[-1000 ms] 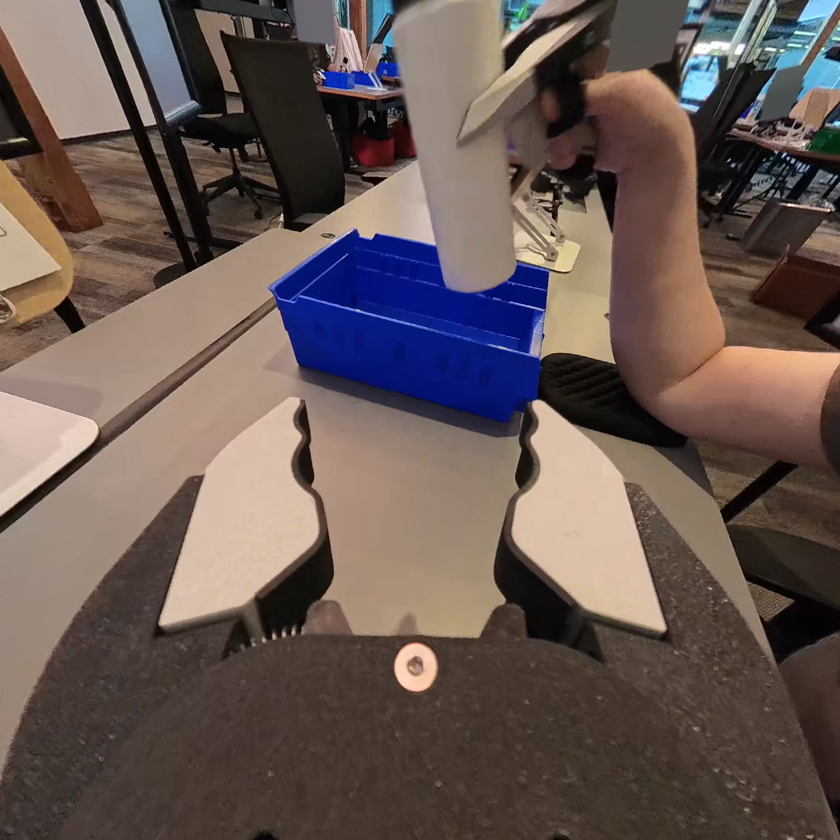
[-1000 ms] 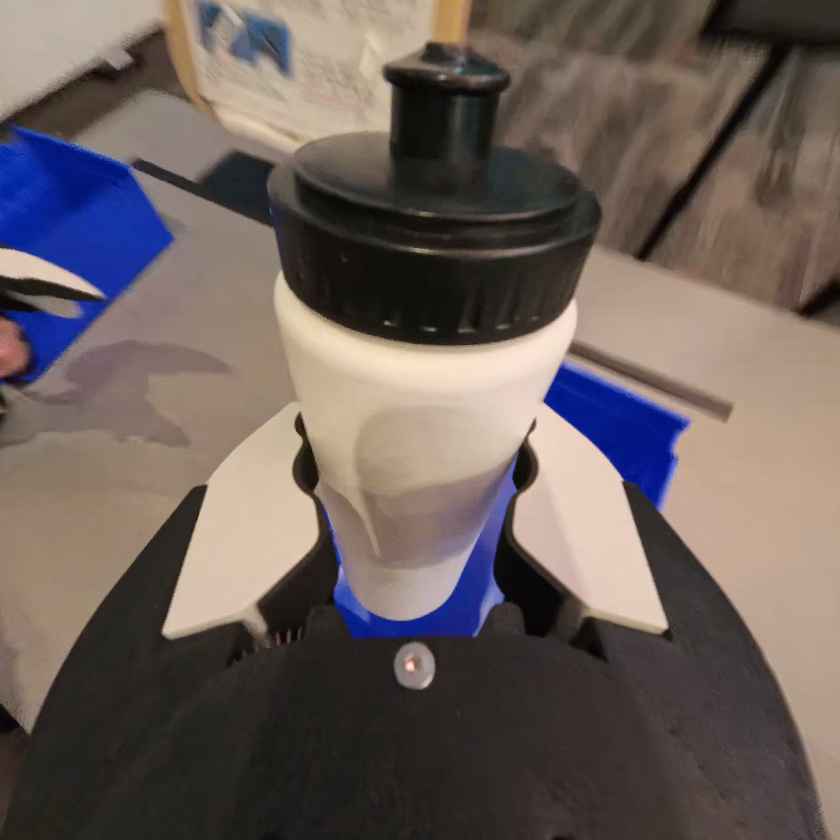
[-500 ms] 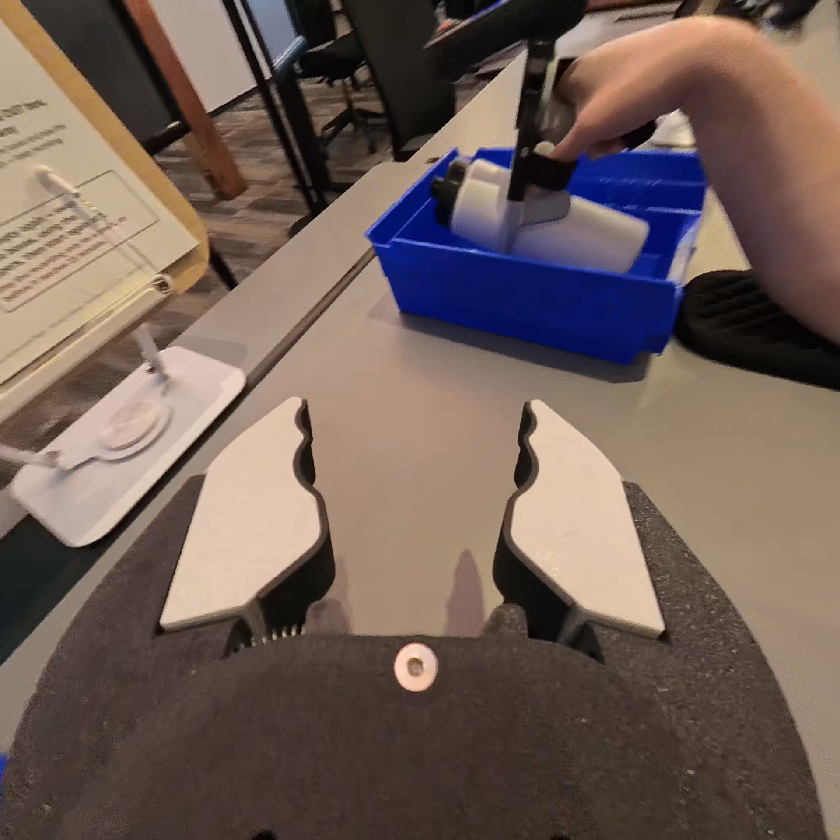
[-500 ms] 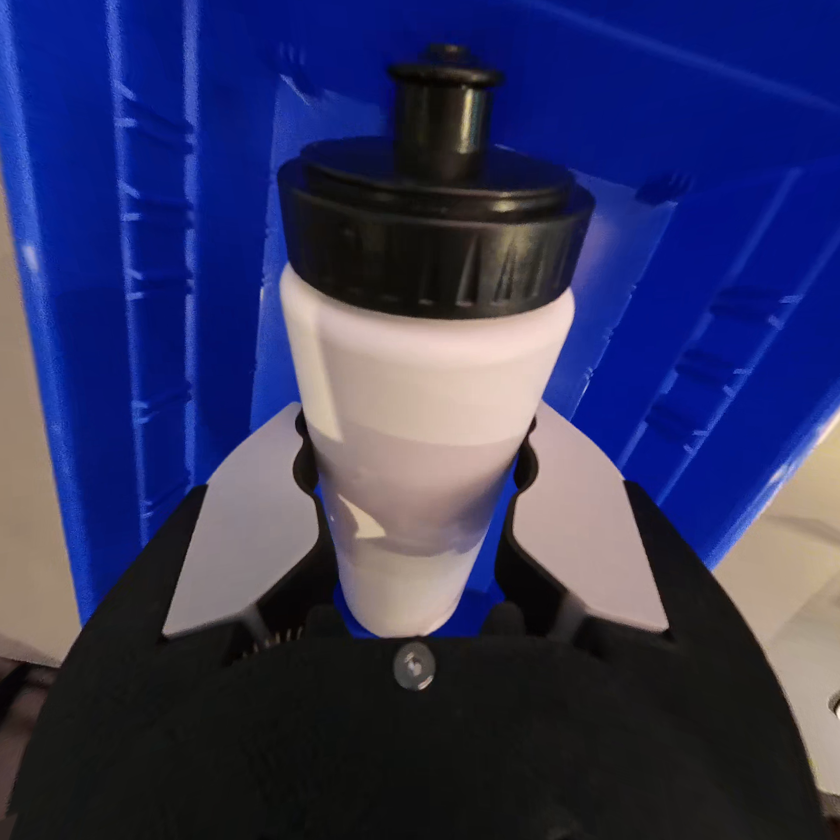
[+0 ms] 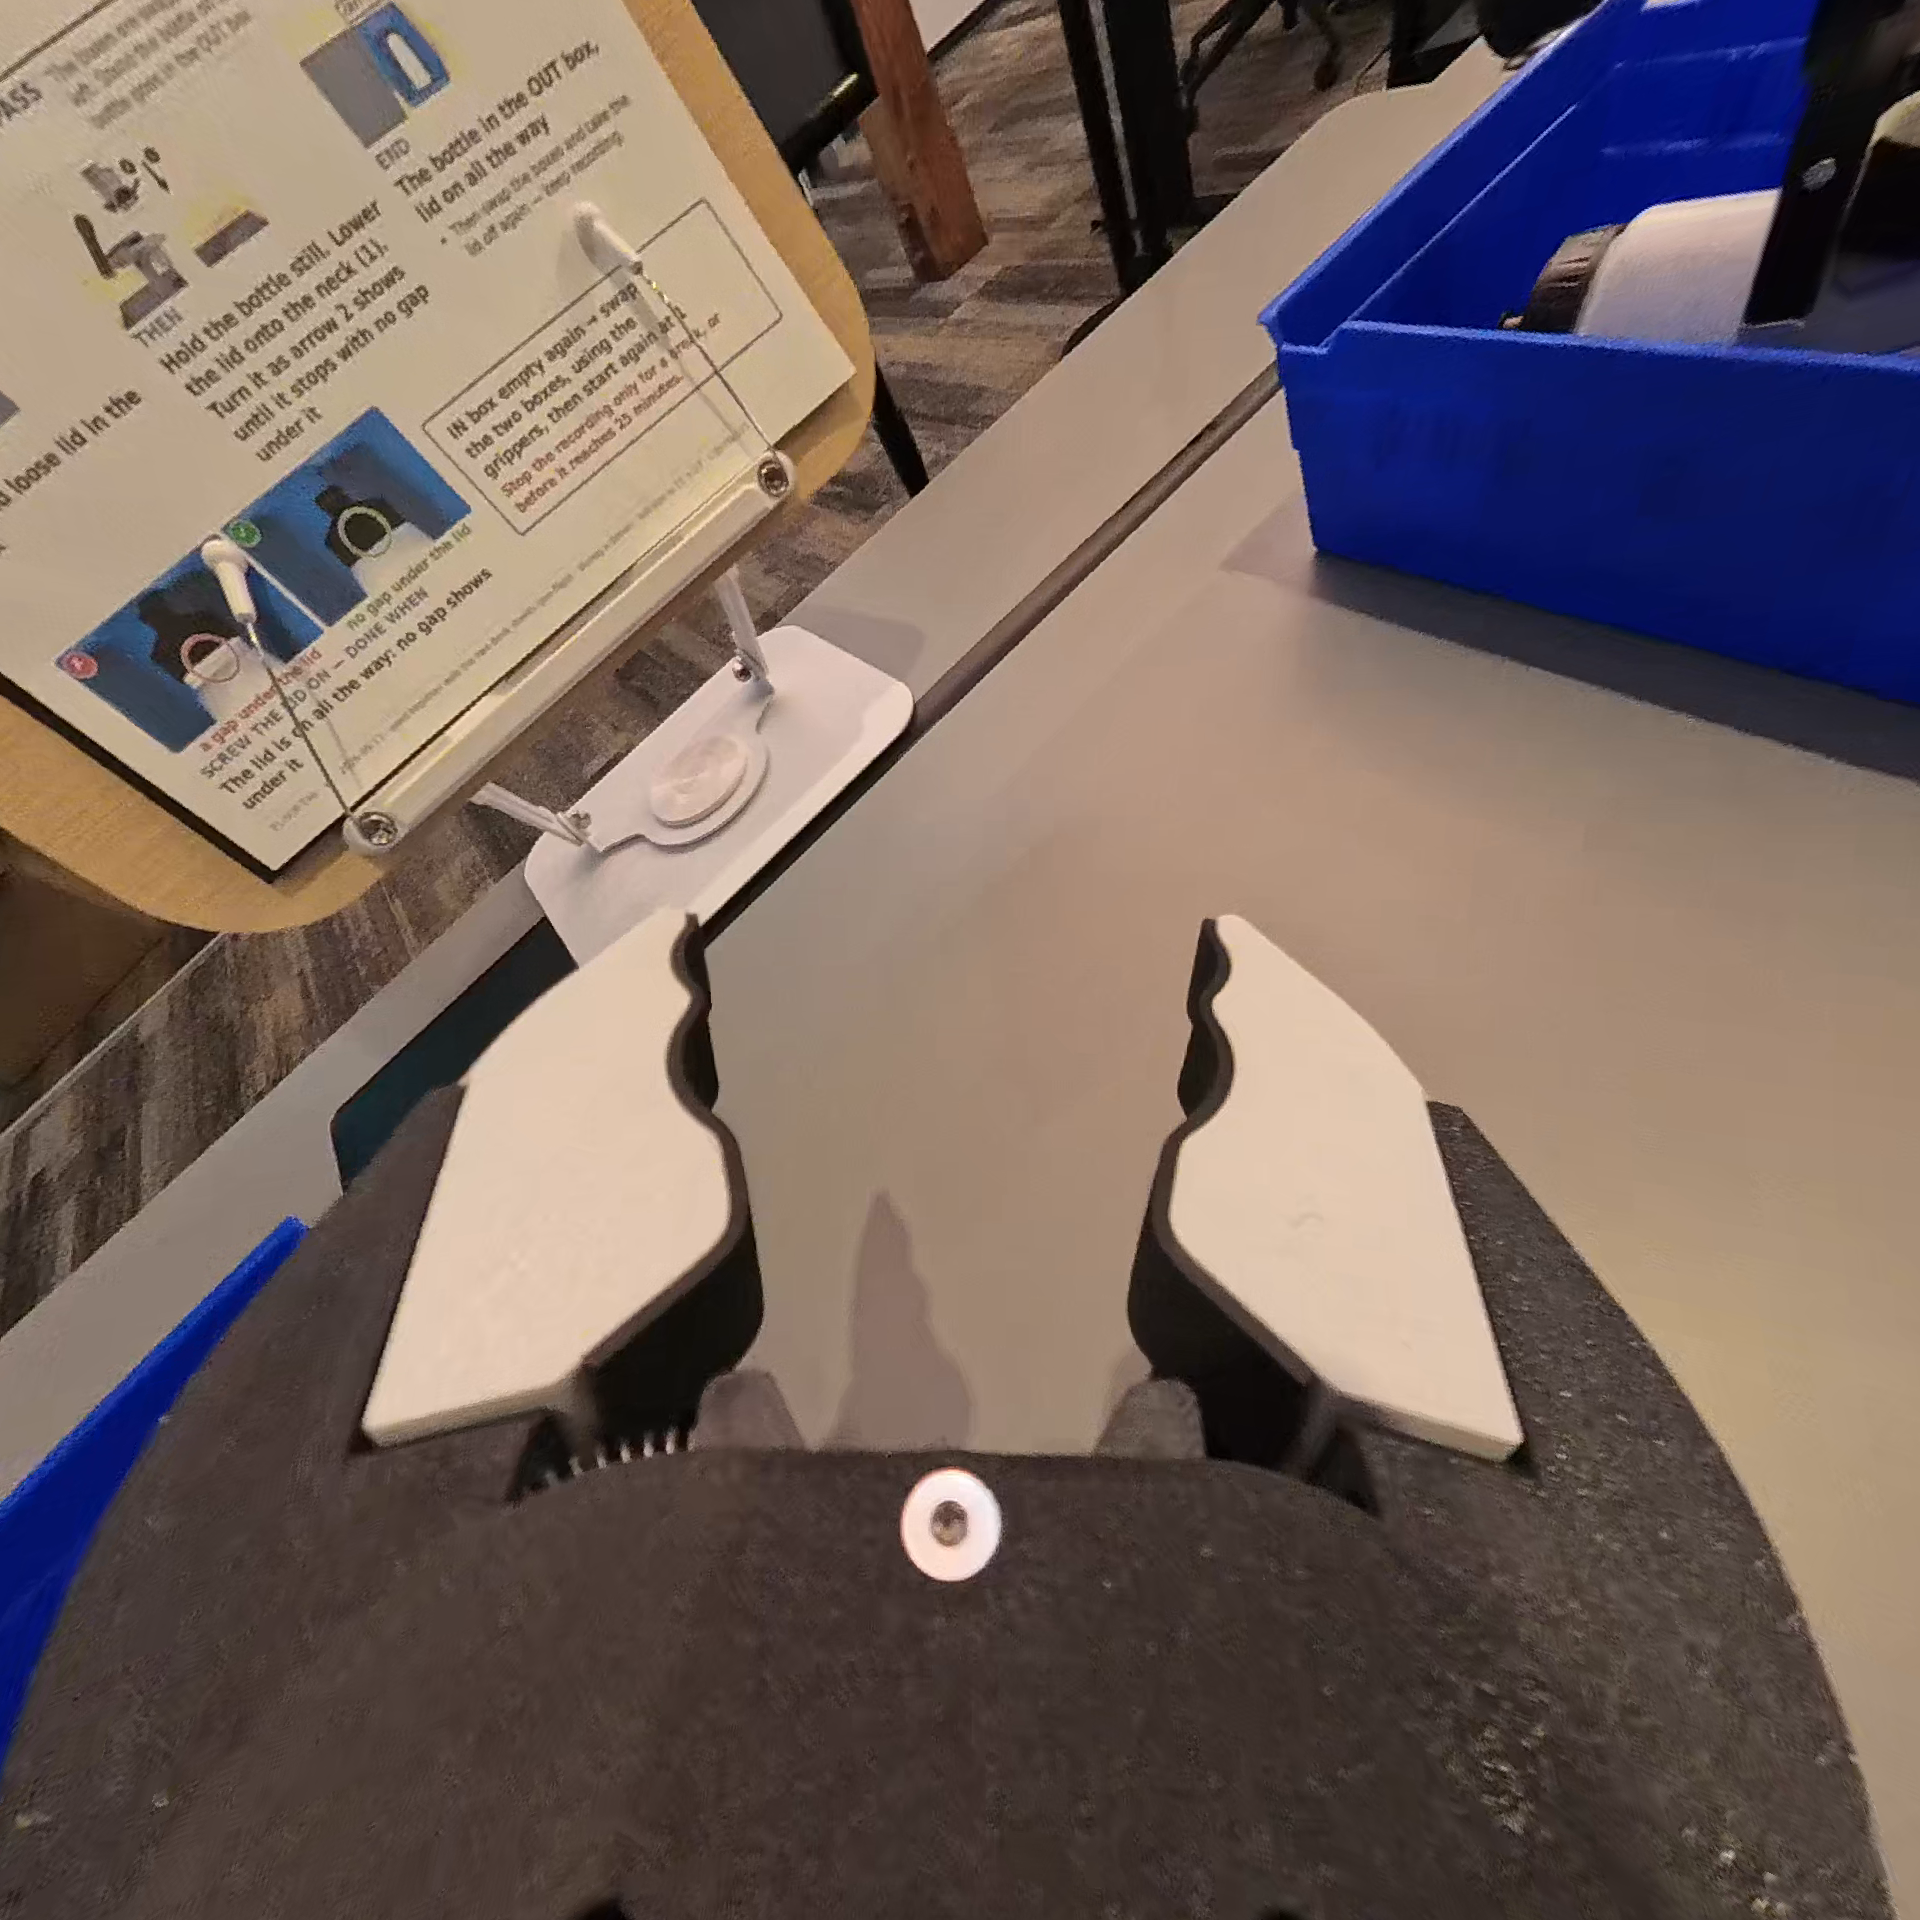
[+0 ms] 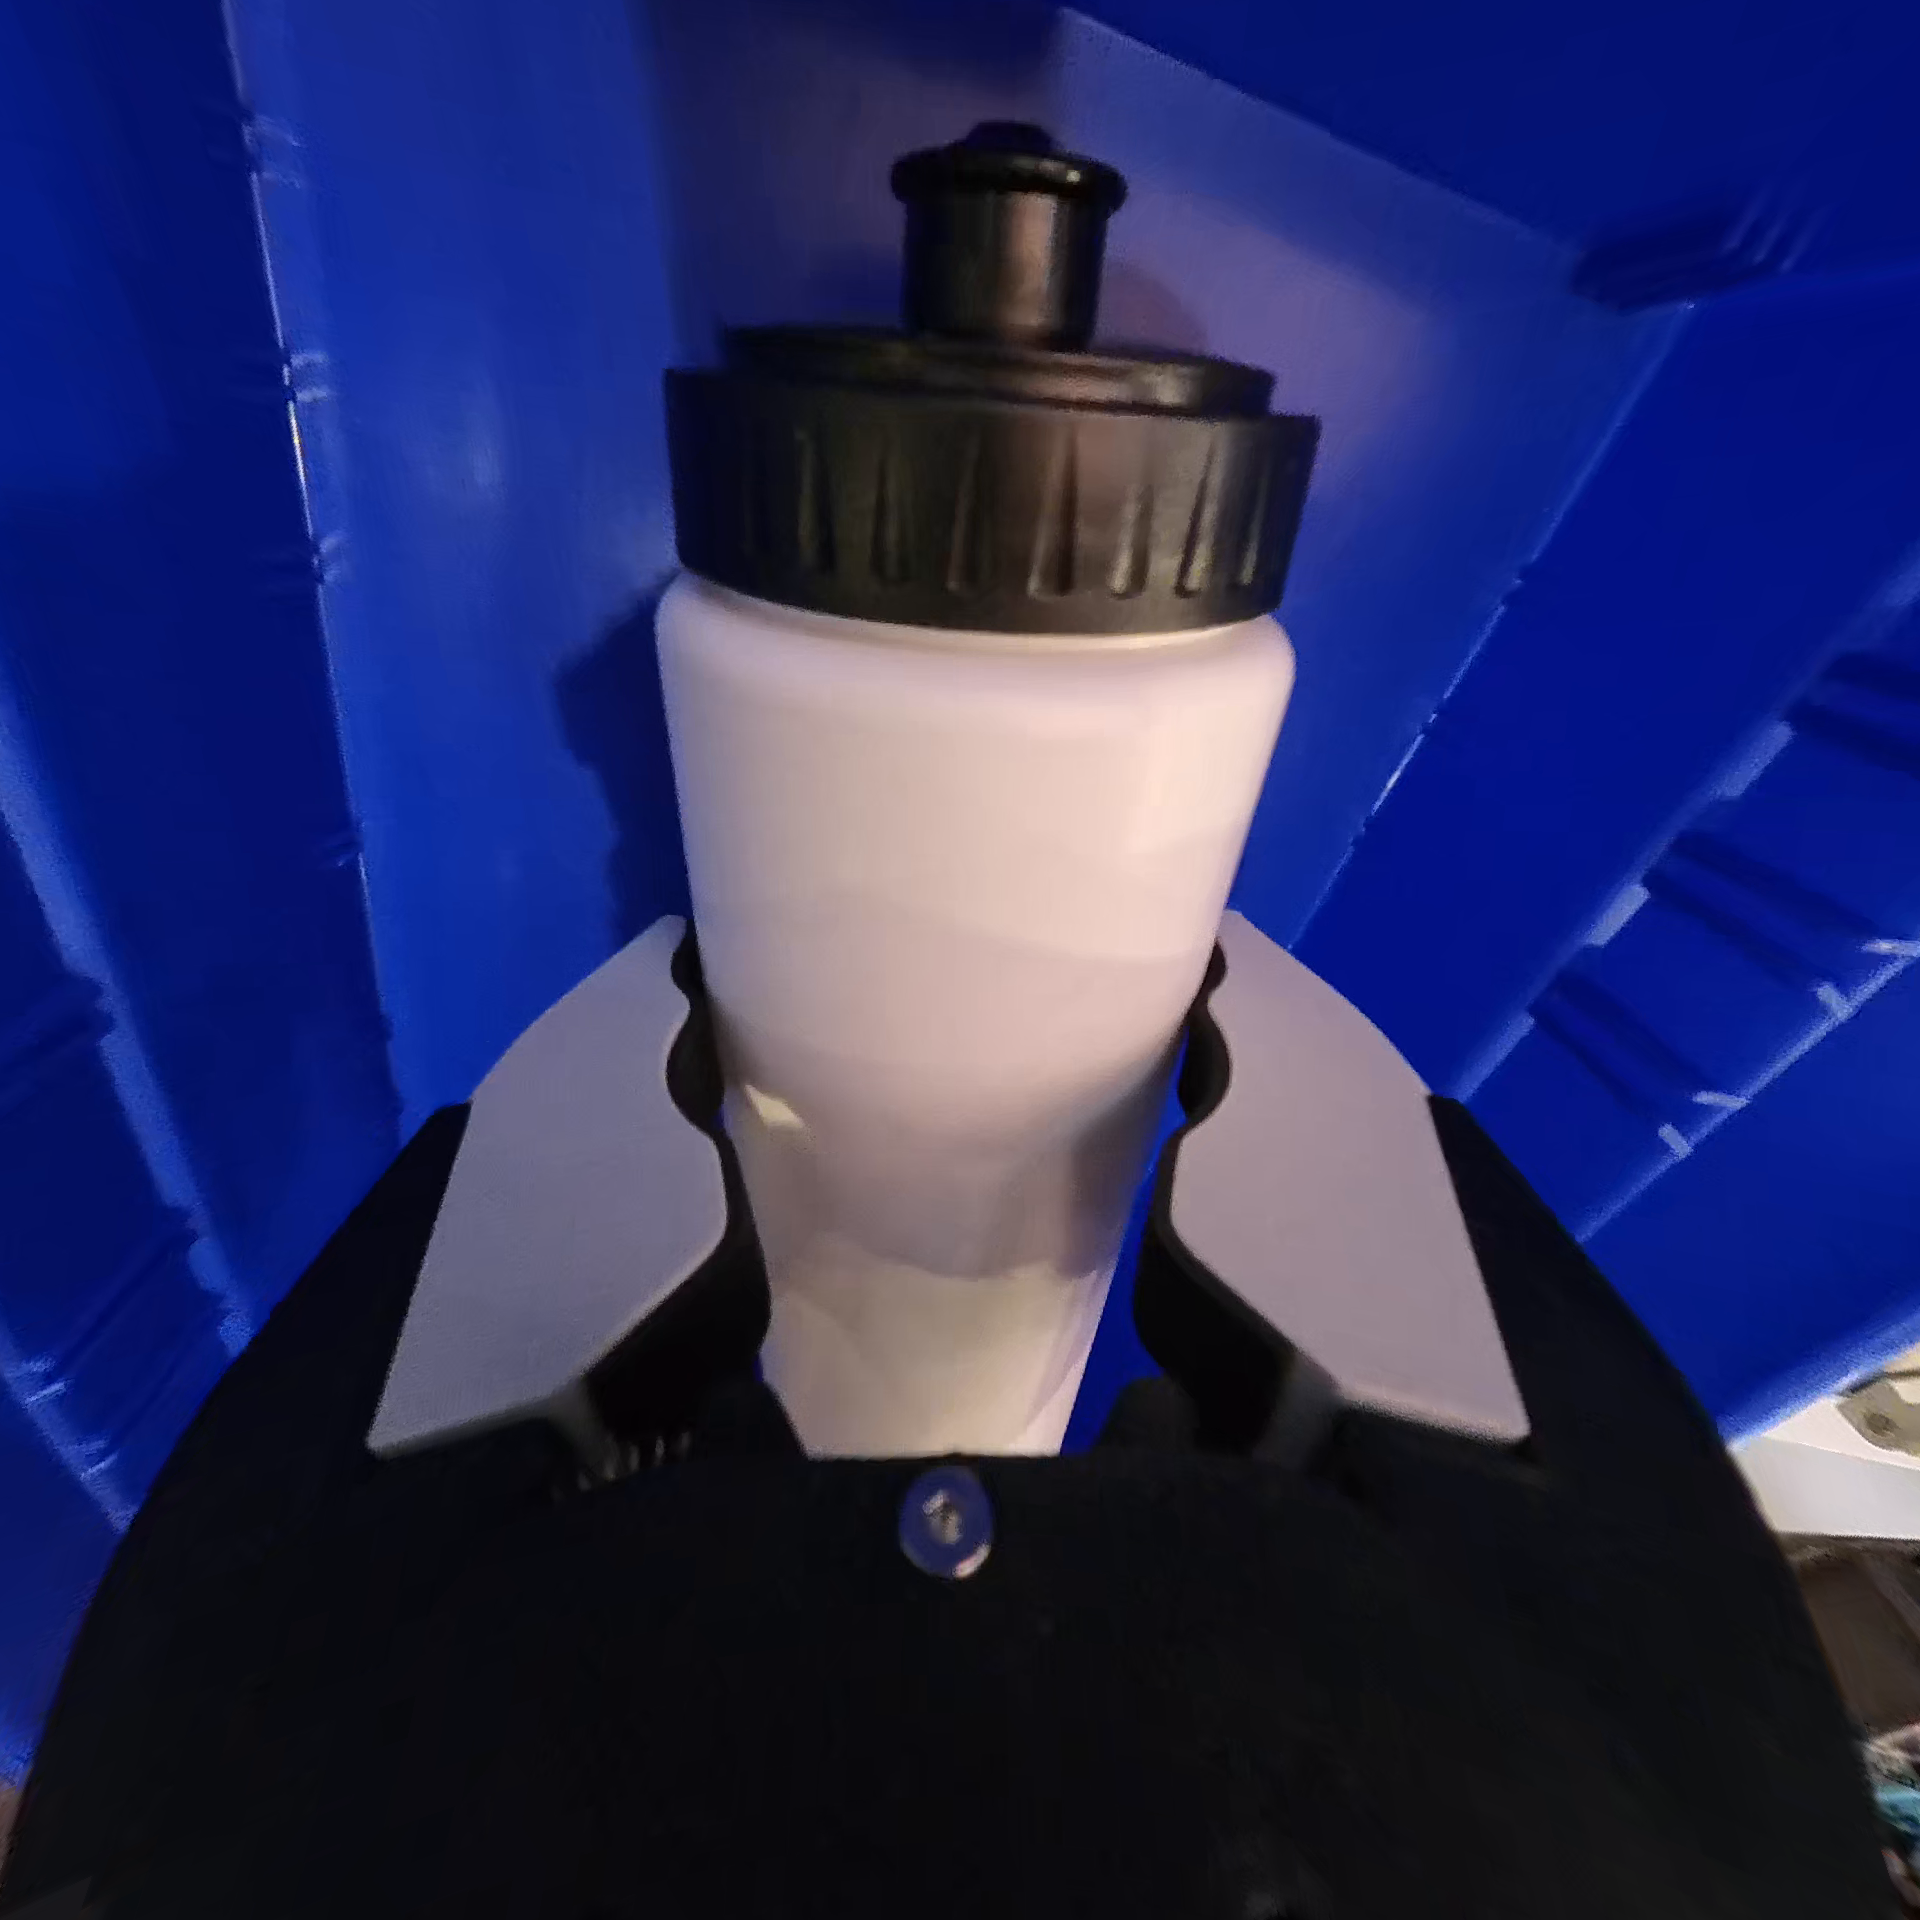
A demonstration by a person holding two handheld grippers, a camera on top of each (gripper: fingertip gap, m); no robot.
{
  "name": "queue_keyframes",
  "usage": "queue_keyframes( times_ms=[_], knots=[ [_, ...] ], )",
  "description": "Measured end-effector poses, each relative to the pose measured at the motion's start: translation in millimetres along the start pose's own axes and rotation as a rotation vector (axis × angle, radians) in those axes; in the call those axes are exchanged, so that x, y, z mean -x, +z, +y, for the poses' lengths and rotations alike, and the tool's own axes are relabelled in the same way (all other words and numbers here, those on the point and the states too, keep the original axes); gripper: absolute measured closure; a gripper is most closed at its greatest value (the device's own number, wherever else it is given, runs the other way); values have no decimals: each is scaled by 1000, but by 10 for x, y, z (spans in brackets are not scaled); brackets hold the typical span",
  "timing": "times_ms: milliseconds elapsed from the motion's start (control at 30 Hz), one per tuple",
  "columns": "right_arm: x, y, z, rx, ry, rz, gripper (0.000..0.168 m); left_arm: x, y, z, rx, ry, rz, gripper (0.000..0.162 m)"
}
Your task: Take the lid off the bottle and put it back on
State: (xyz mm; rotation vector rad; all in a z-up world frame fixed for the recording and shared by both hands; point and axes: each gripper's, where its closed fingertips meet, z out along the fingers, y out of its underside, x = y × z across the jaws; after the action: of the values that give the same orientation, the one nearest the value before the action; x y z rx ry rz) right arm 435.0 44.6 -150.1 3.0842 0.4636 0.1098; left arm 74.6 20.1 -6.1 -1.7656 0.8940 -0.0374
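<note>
Bottle (image 6: 977, 883) now laid in the blue bin (image 6: 312, 727) — lid (image 6: 987, 488) on.
Right tongs (image 6: 951, 1039) still clench it at 12 o'clock; left tongs (image 5: 951, 1039), swung away, gape empty over the surface (image 5: 1299, 790) — likely just release remains.

The bottle (image 6: 977, 883) lies on its side in the bin (image 5: 1558, 457), which stands on the desk (image 5: 1299, 831) ahead and to the right of the left gripper (image 5: 951, 1039), well apart from it. The lid (image 6: 987, 488) sits on the bottle's far end, toward the bin wall, and the right gripper (image 6: 951, 1039) has its jaws on either side of the bottle's body. Ahead and to the left of the left gripper, a sheet stand (image 5: 717, 790) rests at the desk edge, and another bin's corner (image 5: 94, 1455) shows at the near left.
</note>
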Motion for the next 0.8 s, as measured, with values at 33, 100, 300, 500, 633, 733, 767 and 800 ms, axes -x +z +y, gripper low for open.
queue_keyframes(
  times_ms=[33,100,300,500,633,733,767,800],
  knots=[
    [-5,-40,-8,-13,-3,12,78,9,5,8,2,-4,-3,73],
    [-10,-211,-58,-85,-4,36,77,21,13,21,7,-4,-8,73],
    [-178,-1049,-253,-517,-1,104,77,66,13,41,18,3,-28,72],
    [-1058,-901,116,-464,214,187,80,165,-58,2,14,-1,-41,77],
    [-1227,-650,262,-405,275,87,87,582,-377,-127,6,-70,-99,82],
    [-1162,-425,313,-326,287,-30,93,1023,-664,-8,79,-146,-145,71],
    [-1100,-383,300,-312,277,-80,96,1208,-776,73,112,-167,-177,67],
    [-1019,-375,269,-313,259,-136,112,1430,-911,167,141,-191,-228,66]
  ],
)
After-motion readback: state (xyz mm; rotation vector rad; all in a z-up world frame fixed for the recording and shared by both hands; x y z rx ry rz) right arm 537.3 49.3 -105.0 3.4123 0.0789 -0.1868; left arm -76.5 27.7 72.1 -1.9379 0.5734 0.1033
